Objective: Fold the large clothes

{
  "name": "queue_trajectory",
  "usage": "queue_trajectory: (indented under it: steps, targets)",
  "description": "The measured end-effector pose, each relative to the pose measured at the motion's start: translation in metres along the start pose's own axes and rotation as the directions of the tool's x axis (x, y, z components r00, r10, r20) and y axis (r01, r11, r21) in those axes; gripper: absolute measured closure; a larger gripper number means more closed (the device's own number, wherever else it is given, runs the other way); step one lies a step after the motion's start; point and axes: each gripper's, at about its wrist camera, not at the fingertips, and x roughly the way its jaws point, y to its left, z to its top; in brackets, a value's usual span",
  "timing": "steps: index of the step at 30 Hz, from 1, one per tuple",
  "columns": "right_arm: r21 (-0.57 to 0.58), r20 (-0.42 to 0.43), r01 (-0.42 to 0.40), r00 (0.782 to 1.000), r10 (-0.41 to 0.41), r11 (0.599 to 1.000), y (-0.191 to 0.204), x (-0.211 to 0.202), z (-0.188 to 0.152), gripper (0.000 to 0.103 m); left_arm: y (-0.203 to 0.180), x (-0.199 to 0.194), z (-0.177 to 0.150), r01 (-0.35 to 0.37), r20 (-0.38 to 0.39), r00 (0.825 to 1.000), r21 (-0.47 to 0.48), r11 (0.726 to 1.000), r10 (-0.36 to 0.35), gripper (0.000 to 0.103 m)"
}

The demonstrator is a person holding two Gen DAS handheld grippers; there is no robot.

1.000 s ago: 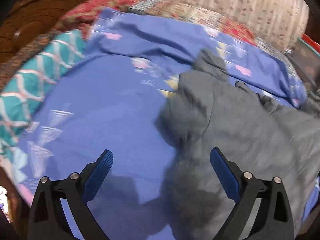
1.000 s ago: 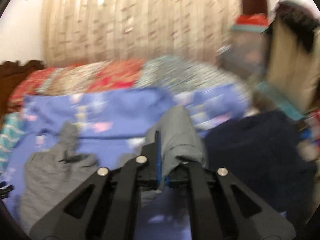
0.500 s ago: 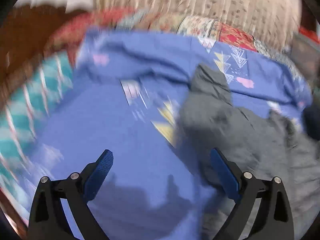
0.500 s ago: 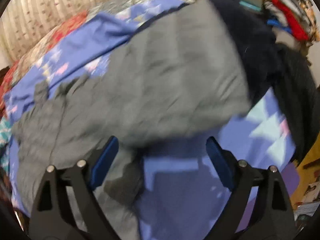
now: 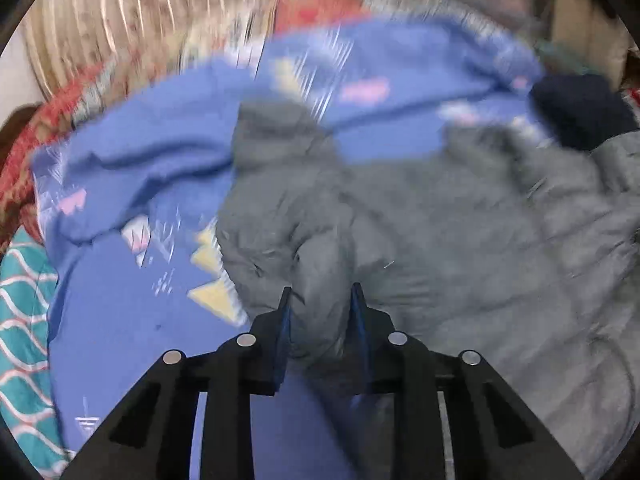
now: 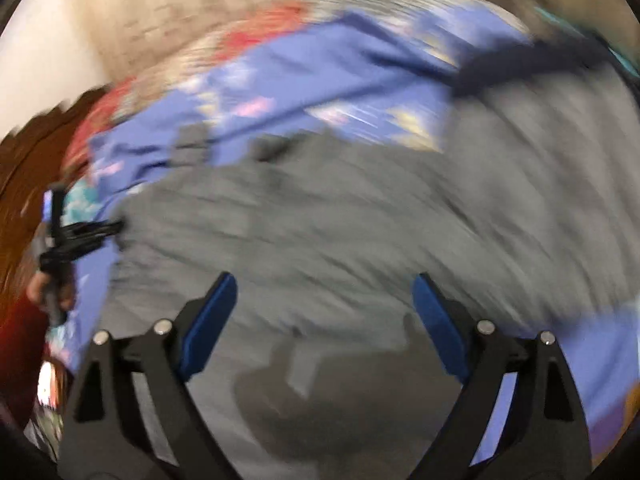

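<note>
Grey cloth bunches up between the blue pads of the left tongs (image 5: 320, 300), which are clenched on a raised fold of the large grey garment (image 5: 460, 240) near its left edge. The right tongs (image 6: 324, 312) hang released over the same garment (image 6: 360, 220), pads wide apart with nothing between them, their shadow falling on the fabric just below. The garment lies spread and wrinkled across the blue patterned bedsheet (image 5: 132, 320), one narrow part reaching up toward the far side of the bed. At the far left of the right wrist view the left tongs (image 6: 116, 228) show small, at the garment's edge. A dark navy garment (image 5: 580, 112) sits beyond the grey one at the right. Farther back are a red patterned quilt (image 5: 316, 12) and a pale striped curtain (image 5: 140, 12), both blurred.
</note>
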Motion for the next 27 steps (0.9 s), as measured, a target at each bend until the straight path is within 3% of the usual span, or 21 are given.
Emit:
queue_trajectory:
  steps: [3, 5, 8, 10, 11, 14, 16, 19, 22, 23, 25, 27]
  targets:
    - [-0.165, -0.026, -0.124, 0.992, 0.121, 0.979, 0.074, 0.033, 0.071, 0.017, -0.044, -0.025, -0.022, 0.054, 0.059, 0.997, 0.064, 0.996, -0.058, 0.053]
    - [-0.243, -0.116, -0.222, 0.973, 0.199, 0.944, 0.131, 0.069, 0.114, 0.017, -0.057, -0.04, -0.038, 0.08, 0.093, 0.992, 0.051, 0.995, -0.085, 0.053]
    - [-0.335, -0.257, -0.247, 0.952, 0.164, 0.909, 0.221, 0.142, 0.149, 0.017, -0.055, -0.071, -0.078, 0.109, 0.158, 0.982, -0.011, 0.994, -0.106, 0.053]
    - [-0.297, -0.374, -0.3, 0.91, 0.179, 0.907, 0.261, 0.191, 0.153, 0.017, -0.05, -0.085, -0.1, 0.106, 0.173, 0.98, -0.044, 0.993, -0.097, 0.053]
    - [-0.283, -0.434, -0.295, 0.888, 0.153, 0.913, 0.282, 0.221, 0.152, 0.017, -0.046, -0.088, -0.107, 0.12, 0.162, 0.981, -0.061, 0.991, -0.109, 0.053]
    - [-0.271, -0.504, -0.196, 0.863, 0.035, 0.943, 0.315, 0.288, 0.144, 0.017, -0.024, -0.095, -0.132, 0.146, 0.137, 0.982, -0.122, 0.982, -0.129, 0.053]
    - [-0.26, -0.524, -0.166, 0.852, 0.006, 0.951, 0.327, 0.31, 0.141, 0.017, -0.007, -0.095, -0.144, 0.144, 0.13, 0.984, -0.166, 0.976, -0.123, 0.053]
    - [-0.342, -0.516, -0.125, 0.853, -0.075, 0.931, 0.358, 0.333, 0.135, 0.017, 0.019, -0.099, -0.165, 0.148, 0.118, 0.986, -0.257, 0.955, -0.121, 0.053]
    - [-0.436, -0.534, -0.056, 0.82, -0.208, 0.898, 0.375, 0.364, 0.119, 0.017, 0.045, -0.105, -0.185, 0.136, 0.118, 0.988, -0.333, 0.933, -0.102, 0.053]
    - [-0.452, -0.538, -0.003, 0.799, -0.27, 0.892, 0.371, 0.375, 0.113, 0.024, 0.051, -0.108, -0.19, 0.125, 0.121, 0.989, -0.345, 0.93, -0.088, 0.053]
    - [-0.433, -0.552, 0.022, 0.783, -0.285, 0.901, 0.362, 0.382, 0.113, 0.088, 0.063, -0.115, -0.199, 0.09, 0.133, 0.99, -0.366, 0.926, -0.044, 0.053]
    - [-0.349, -0.563, -0.043, 0.808, -0.173, 0.936, 0.362, 0.366, 0.124, 0.098, 0.074, -0.122, -0.206, 0.083, 0.148, 0.989, -0.39, 0.917, -0.027, 0.053]
